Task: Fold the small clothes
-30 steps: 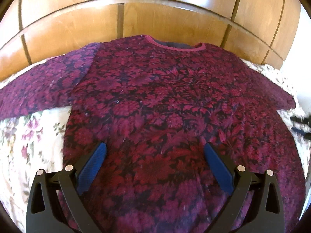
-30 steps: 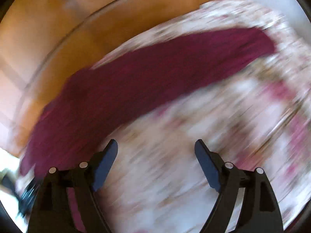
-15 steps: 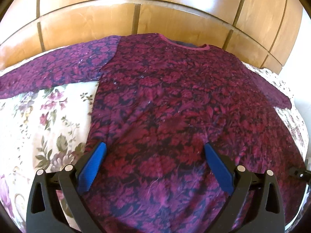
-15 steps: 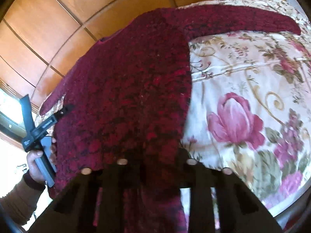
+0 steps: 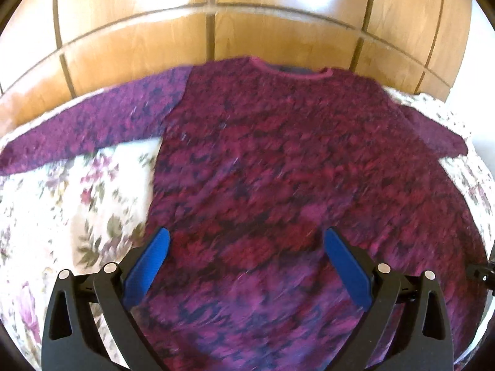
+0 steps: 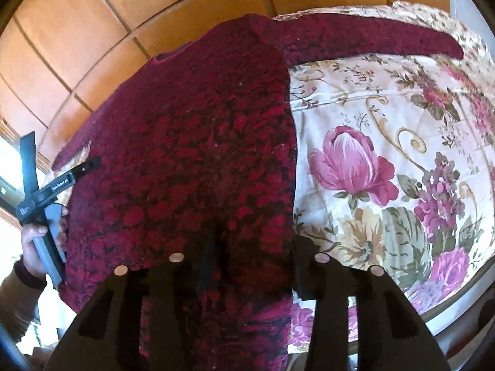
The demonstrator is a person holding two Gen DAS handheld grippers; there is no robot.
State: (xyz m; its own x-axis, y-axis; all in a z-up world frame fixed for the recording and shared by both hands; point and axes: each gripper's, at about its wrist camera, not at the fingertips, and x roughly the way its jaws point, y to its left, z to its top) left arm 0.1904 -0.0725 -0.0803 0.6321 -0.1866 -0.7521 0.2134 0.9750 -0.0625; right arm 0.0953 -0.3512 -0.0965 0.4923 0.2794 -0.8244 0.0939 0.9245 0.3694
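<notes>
A dark red and purple floral-patterned knit sweater [image 5: 278, 185] lies face up and spread flat on a bed covered with a cream bedspread printed with pink flowers [image 6: 386, 160], its neckline toward the panelled wooden headboard [image 5: 216, 31] and both sleeves stretched outward, a layout that leaves every edge free for folding. The left gripper [image 5: 244, 262], its blue-padded fingers [image 5: 148, 266] spread wide with nothing between them, hovers over the lower body of the garment, seemingly waiting for a place to take hold. The right gripper [image 6: 247, 266] sits low at the sweater's hem near its side seam; its jaws have just been opening after a squeeze, and fabric lies between the dark fingers, though shadow hides whether the pads press on it at all. A hold at that corner would let the hem be lifted and carried toward the neckline or across the body. In the right wrist view a person's hand [image 6: 37, 241] grips the handle of the left tool beside the garment's far edge. No fold has been made yet.
</notes>
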